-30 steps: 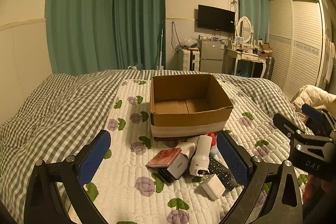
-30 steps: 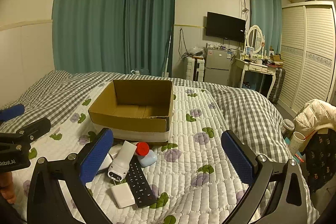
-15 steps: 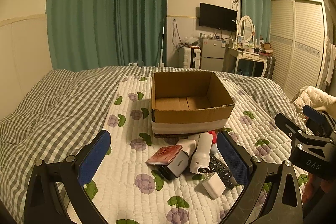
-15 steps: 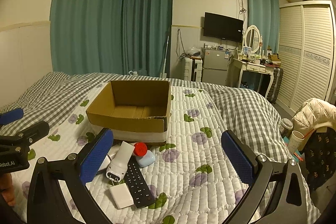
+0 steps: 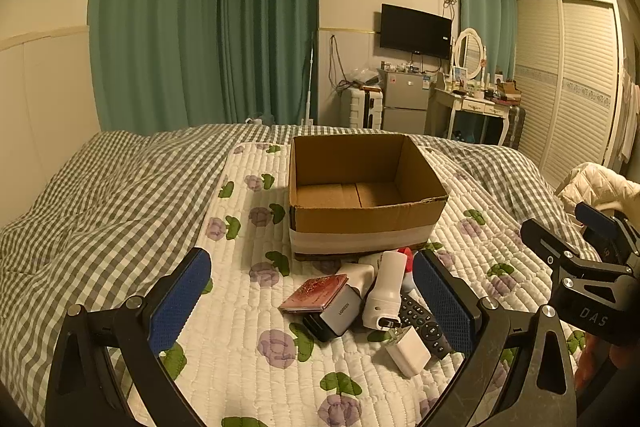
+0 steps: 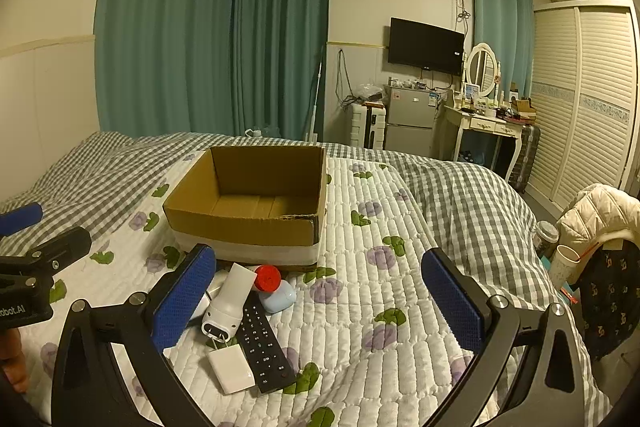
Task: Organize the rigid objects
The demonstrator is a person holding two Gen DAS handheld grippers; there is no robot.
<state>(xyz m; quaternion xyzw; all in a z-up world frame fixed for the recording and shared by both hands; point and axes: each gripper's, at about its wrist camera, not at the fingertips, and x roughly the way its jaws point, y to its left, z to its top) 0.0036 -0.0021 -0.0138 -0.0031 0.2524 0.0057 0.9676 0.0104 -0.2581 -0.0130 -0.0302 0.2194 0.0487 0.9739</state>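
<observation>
Clutter heap on quilted bed cover (image 5: 240,367), just before empty cardboard box (image 5: 362,223): remote (image 6: 262,343), white cylinder gadget (image 6: 228,301), white adapter (image 6: 231,367), UGREEN charger (image 5: 338,313), red-capped bottle (image 6: 267,277), pink card case (image 5: 314,293)
Left gripper (image 5: 312,307), right gripper (image 6: 318,301): jaws of both wide apart, nothing held, both above heap
Risks, judged:
- items overlap; grabbing one likely drags neighbour
- soft bedding gives; flat remote hard to pinch
- cylinder may roll
- grippers near each other; clash possible over same pile
</observation>
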